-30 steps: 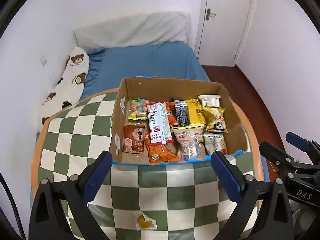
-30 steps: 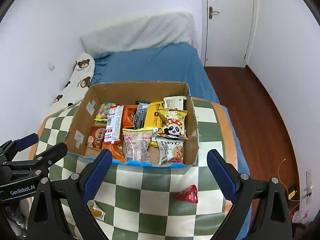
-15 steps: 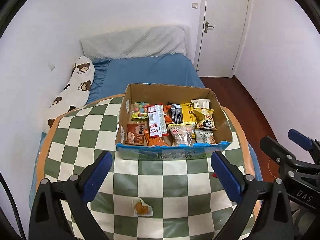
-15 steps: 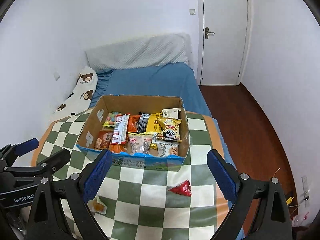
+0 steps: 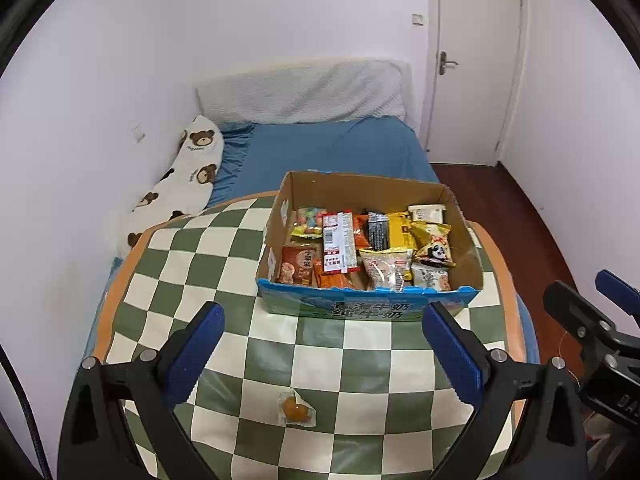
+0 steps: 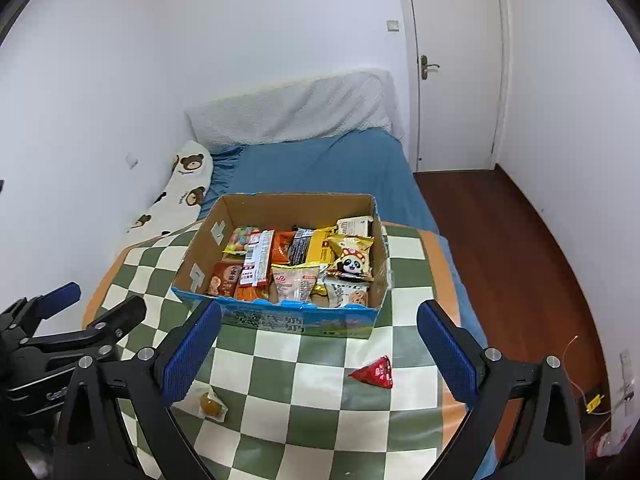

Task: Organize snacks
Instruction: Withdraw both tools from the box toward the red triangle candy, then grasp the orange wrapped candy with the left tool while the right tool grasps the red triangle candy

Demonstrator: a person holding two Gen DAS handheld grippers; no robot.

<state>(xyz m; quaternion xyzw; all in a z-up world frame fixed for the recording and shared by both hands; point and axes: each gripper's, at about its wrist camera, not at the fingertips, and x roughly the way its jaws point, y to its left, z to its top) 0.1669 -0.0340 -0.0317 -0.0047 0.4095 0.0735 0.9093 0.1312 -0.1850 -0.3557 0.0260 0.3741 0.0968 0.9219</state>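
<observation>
Both my tools, left tool [image 5: 320, 354] and right tool [image 6: 318, 350], hang apart, empty; I'd lower my left squarely over the wrapped sweet [image 5: 295, 409] just ahead.

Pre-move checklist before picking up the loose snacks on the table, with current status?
1. Left gripper empty, jaws apart: ok.
2. Right gripper empty, jaws apart: ok.
3. Clear wrapper with the orange round candy lies alone on the green-and-white checkered tablecloth, nothing over it: ok.
4. Red triangular foil packet in the right wrist view, lying apart from the box: ok.
5. Open cardboard box with a blue front has free room for more: cannot tell, the packets nearly fill it.
6. The grippers stand apart from each other: ok.
</observation>
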